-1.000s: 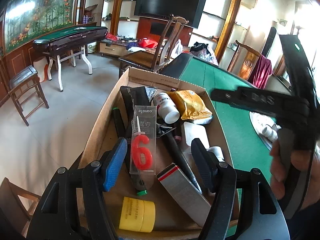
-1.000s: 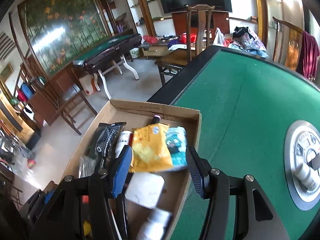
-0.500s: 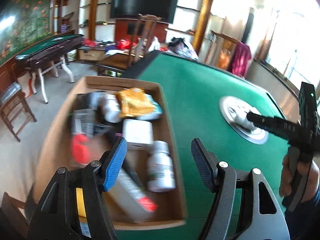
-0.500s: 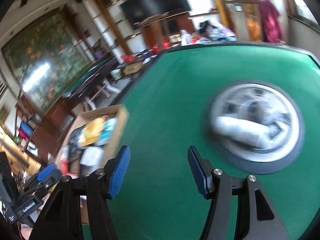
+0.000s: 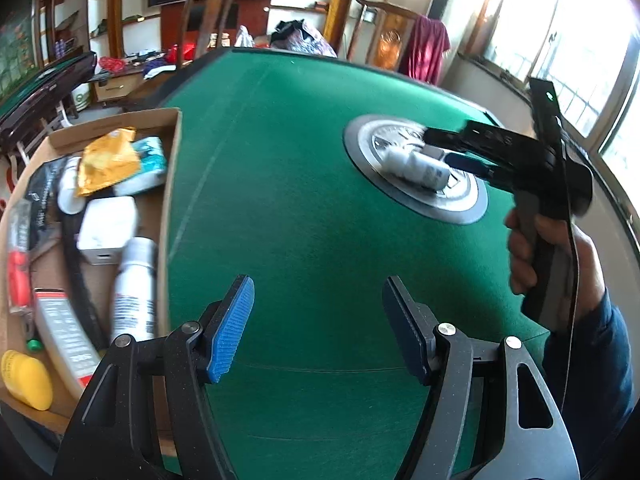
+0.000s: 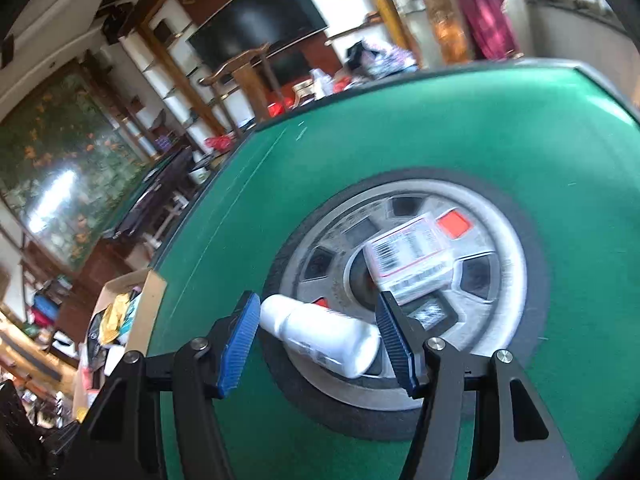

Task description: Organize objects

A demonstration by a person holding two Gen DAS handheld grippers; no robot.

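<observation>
White bottle (image 6: 320, 334) lies on its side on the silver disc (image 6: 504, 312) set in the green counter (image 6: 400, 152), beside a labelled box (image 6: 412, 264). Right claw (image 6: 316, 340) straddles it, released. Left claw (image 5: 316, 328) released, empty.

Bottle (image 6: 320, 334) + box (image 6: 412, 266) on table hub (image 6: 508, 256); carton (image 5: 168, 184) left.

The right gripper (image 6: 316, 340) is hovering over the round metal panel (image 6: 404, 292) set in the green table (image 6: 440, 128). A white bottle (image 6: 320, 334) is lying on its side between the blue-padded fingers (image 6: 238, 344); whether the pads are touching it cannot be told. A labelled white box (image 6: 416, 260) is resting on the panel just beyond. A cardboard box (image 6: 132, 312) of assorted items is sitting at the table's left edge.
</observation>
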